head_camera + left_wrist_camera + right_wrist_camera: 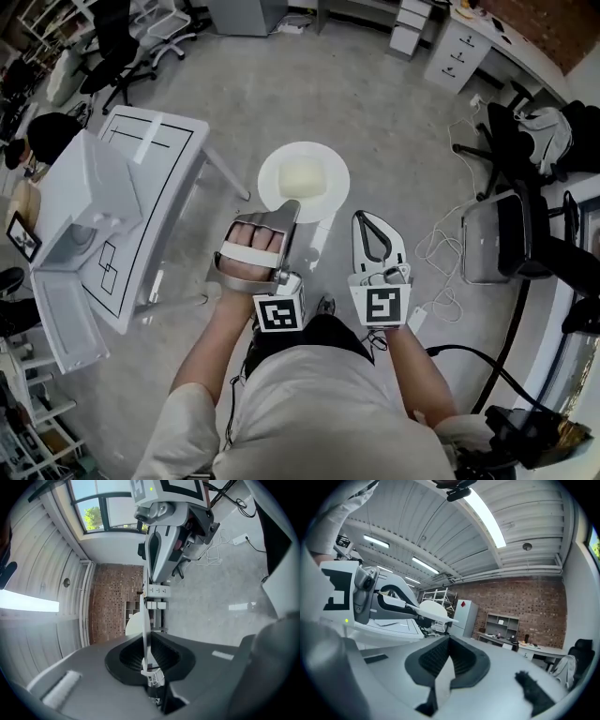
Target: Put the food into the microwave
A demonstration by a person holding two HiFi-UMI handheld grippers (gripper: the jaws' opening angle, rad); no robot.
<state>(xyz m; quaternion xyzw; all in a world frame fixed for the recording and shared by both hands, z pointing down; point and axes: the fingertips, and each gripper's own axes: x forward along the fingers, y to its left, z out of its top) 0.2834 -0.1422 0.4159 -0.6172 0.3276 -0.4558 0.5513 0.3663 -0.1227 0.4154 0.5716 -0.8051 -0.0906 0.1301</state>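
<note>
A white plate [272, 167] with a pale slab of food [303, 176] hangs over the floor in front of me. My left gripper [287, 208] is shut on its near rim. In the left gripper view the plate [146, 630] stands edge-on between the closed jaws of that gripper [146, 641]. My right gripper [362, 219] floats just right of the plate, shut and empty; its own view shows its jaws [449, 641] pressed together with nothing in them. A white microwave [89, 183] sits at the left on a white table [173, 178], its door [64, 323] swung open.
Office chairs stand at the right [511, 234] and at the top left [122, 47]. White cables [441, 246] lie on the grey floor by my right side. Drawer cabinets [459, 52] line the far wall. A table leg [230, 173] slants toward the plate.
</note>
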